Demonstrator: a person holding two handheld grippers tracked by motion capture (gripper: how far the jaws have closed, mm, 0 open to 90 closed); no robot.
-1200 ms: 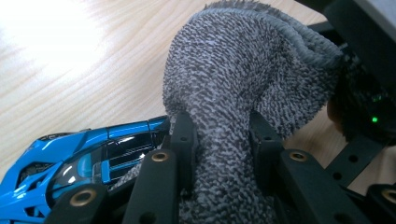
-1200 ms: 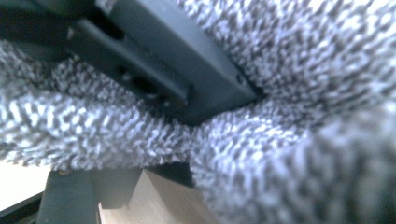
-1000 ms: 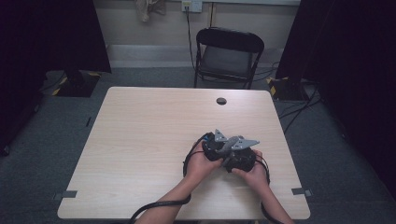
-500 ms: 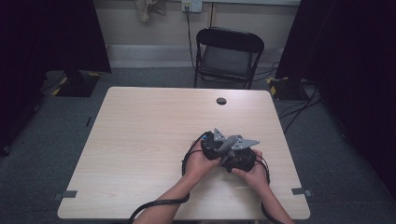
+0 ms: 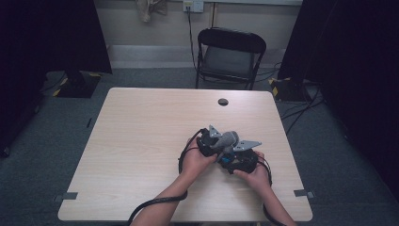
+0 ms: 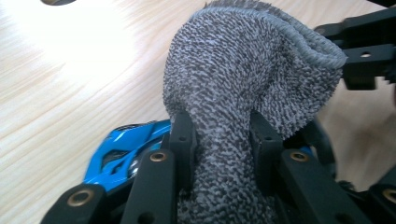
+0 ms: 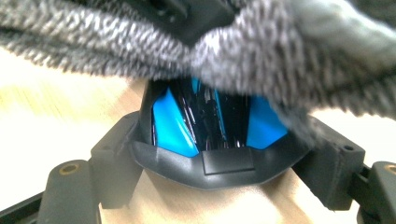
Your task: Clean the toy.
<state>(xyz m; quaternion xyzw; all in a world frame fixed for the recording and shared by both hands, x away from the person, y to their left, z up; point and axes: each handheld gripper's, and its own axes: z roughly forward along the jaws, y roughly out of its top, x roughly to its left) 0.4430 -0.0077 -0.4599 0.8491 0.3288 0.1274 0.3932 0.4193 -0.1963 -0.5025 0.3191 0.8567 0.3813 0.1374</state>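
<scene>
On the pale wooden desk (image 5: pixel 141 155), both hands work close together at about 5 o'clock from the desk's middle, toward the near right. The left gripper (image 5: pixel 210 141) and the right gripper (image 5: pixel 241 160) meet there, almost touching, with a grey cloth (image 5: pixel 227 139) bunched between them.

In the left gripper view, the left gripper's fingers (image 6: pixel 181 135) are drawn in tight on the grey cloth (image 6: pixel 243 84), which bulges up out of the narrow gap and spreads toward 12 o'clock in a rounded fold with a stitched hem at 2 o'clock. At 8 o'clock of the cloth, low beside the left finger, a blue toy car (image 6: pixel 123 149) shows its glossy bodywork, partly hidden behind the finger and the cloth. The right gripper's black frame crosses at 3 o'clock.

In the right gripper view, the right gripper's fingers (image 7: pixel 114 154) stand wide apart, one on each flank of the blue toy car (image 7: pixel 170 123), whose black bumper faces the camera at 6 o'clock. The fingers sit against the car's sides, holding it. The grey cloth (image 7: pixel 261 60) lies over the car from 12 o'clock, blurred and draped across its top.

Farther off on the desk, a small dark round grommet (image 5: pixel 223 101) sits at 12 o'clock from the hands, near the far edge. Beyond that edge stands a black folding chair (image 5: pixel 229 59).
</scene>
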